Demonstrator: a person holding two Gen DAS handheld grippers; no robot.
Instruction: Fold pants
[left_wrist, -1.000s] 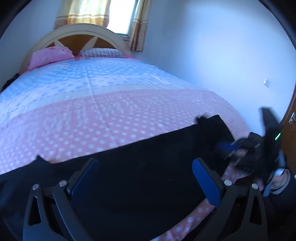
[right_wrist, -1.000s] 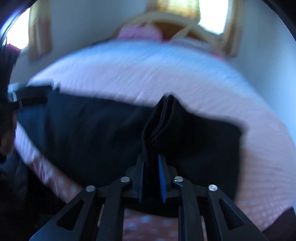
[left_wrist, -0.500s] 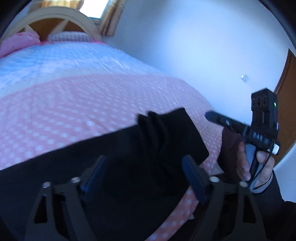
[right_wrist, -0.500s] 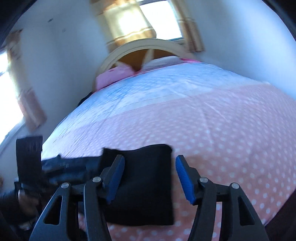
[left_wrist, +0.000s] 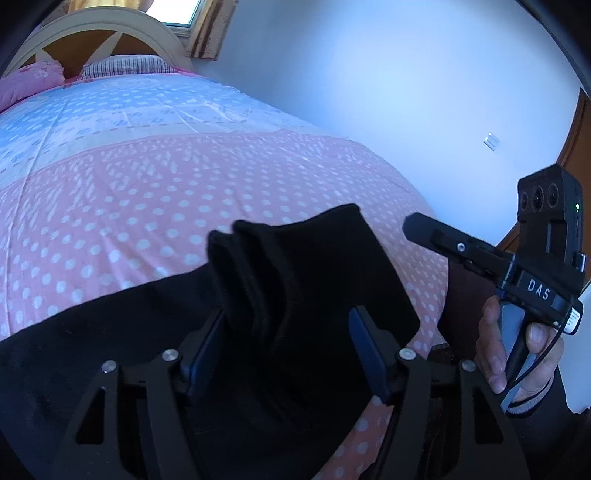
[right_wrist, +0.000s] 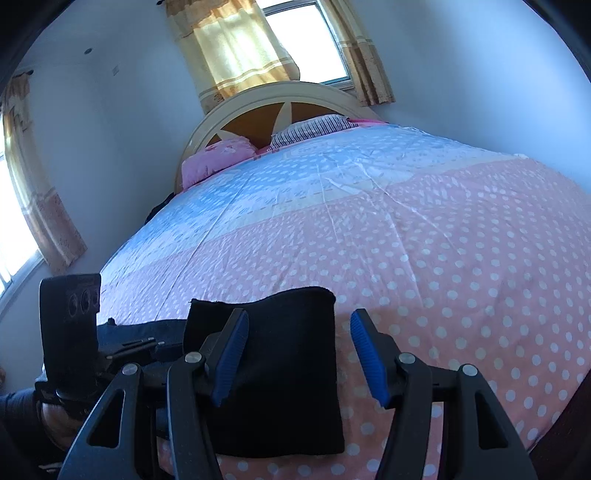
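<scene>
Black pants (left_wrist: 147, 350) lie across the near edge of the bed, their right end folded into a stacked bundle (left_wrist: 295, 266). My left gripper (left_wrist: 288, 354) is open, its blue pads on either side of that bundle's near part. In the right wrist view the same folded end (right_wrist: 288, 387) lies flat on the cover. My right gripper (right_wrist: 299, 356) stands open just above it with nothing between its fingers. The right gripper (left_wrist: 417, 225) also shows from the side at the right of the left wrist view, held by a hand (left_wrist: 495, 350).
The bed has a pink and blue dotted cover (right_wrist: 443, 258), pillows (right_wrist: 218, 158) and a curved headboard (right_wrist: 258, 99) at the far end. A white wall (left_wrist: 369, 92) and a brown door (left_wrist: 576, 147) stand beyond the bed's right side.
My right gripper, shut on the pants' folded end a second ago, has opened and drawn back. My left gripper has swung right to the folded end, its fingers slightly closer together.
</scene>
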